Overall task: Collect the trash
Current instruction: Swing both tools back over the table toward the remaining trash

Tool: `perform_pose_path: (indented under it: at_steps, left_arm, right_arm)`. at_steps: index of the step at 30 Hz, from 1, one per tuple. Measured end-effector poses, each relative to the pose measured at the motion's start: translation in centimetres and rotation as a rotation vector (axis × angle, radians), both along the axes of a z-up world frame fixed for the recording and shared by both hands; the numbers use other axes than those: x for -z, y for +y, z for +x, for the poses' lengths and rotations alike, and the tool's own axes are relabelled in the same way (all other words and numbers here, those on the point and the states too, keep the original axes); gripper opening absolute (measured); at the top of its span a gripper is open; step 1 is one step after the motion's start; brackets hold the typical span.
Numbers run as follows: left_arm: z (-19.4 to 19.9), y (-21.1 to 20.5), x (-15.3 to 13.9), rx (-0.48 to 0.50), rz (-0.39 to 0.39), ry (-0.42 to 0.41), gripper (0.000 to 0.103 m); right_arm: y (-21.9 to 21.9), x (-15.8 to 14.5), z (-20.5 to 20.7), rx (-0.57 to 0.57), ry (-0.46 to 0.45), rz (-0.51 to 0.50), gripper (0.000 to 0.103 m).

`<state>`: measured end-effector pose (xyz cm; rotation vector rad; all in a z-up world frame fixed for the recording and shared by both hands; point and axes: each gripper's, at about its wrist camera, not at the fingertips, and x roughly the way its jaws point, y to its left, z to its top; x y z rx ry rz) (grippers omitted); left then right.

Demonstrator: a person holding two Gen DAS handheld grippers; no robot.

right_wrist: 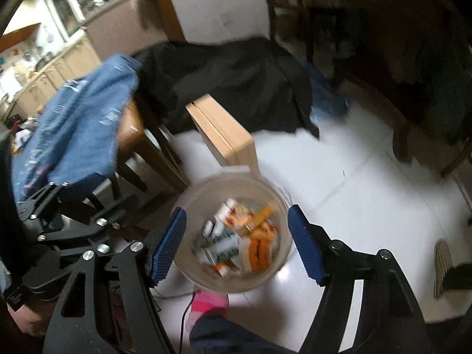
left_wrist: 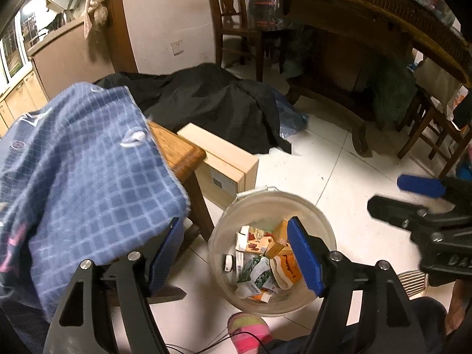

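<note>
The trash (left_wrist: 259,262) lies as a heap of crumpled orange, white and green packets and small cartons at the bottom of a pale round bucket (left_wrist: 321,221), which stands on the white tiled floor (left_wrist: 324,162). In the right wrist view the same heap (right_wrist: 236,242) is smeared by motion blur, so single pieces and their print cannot be made out inside the bucket (right_wrist: 283,194).

Above the bucket the left gripper (left_wrist: 236,256) hangs with its blue pads spread wide and nothing between them; neither pad touches the bucket or its contents. The right gripper (right_wrist: 236,244) is likewise released above the bucket, its jaws wide apart and empty. From the left wrist view the right gripper (left_wrist: 413,197) shows to the right of the bucket, blurred and cut off by the frame edge.

Just left of the bucket stands a wooden stool (left_wrist: 180,150) draped with a blue checked cloth (left_wrist: 88,162) that hides most of its seat. Behind the bucket a flat cardboard box (left_wrist: 224,165) rests on edge, and beyond that lies a dark garment (left_wrist: 212,103). Near the bucket's front edge a pink slipper (left_wrist: 250,330) is partly cut off by the frame.
</note>
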<state>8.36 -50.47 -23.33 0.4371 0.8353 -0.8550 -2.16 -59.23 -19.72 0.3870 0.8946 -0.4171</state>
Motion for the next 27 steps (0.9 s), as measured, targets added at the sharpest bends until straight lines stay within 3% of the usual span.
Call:
perform_pose_path:
  at_steps: [5,11,15,20,27]
  left_arm:
    - [1.2,4.0,-4.6,-0.025,-0.071,-0.049,0.073]
    - [5.7,13.9,-11.4,-0.170,-0.204,-0.093,0.078]
    - [9.6,21.1,-14.4,-0.302,-0.250,-0.123,0.083]
    - [16.0,32.1,-16.1,-0.519,-0.242,-0.164,0.083]
    - [26.1,48.0,-17.6,-0.766,-0.165,-0.185,0.087]
  right_arm:
    - [3.3,-5.3,0.7,-0.121,-0.166,-0.104,0.073]
    - [8.2,-9.9,4.2,-0.330,-0.291,-0.130,0.078]
    - [11.8,-10.9,8.1,-0.460,-0.287,-0.128,0.078]
    - [17.7,-11.3,14.1,-0.625,-0.275,-0.105,0.078]
    - [24.9,-11.4,24.1,-0.811,-0.230,-0.071,0.078]
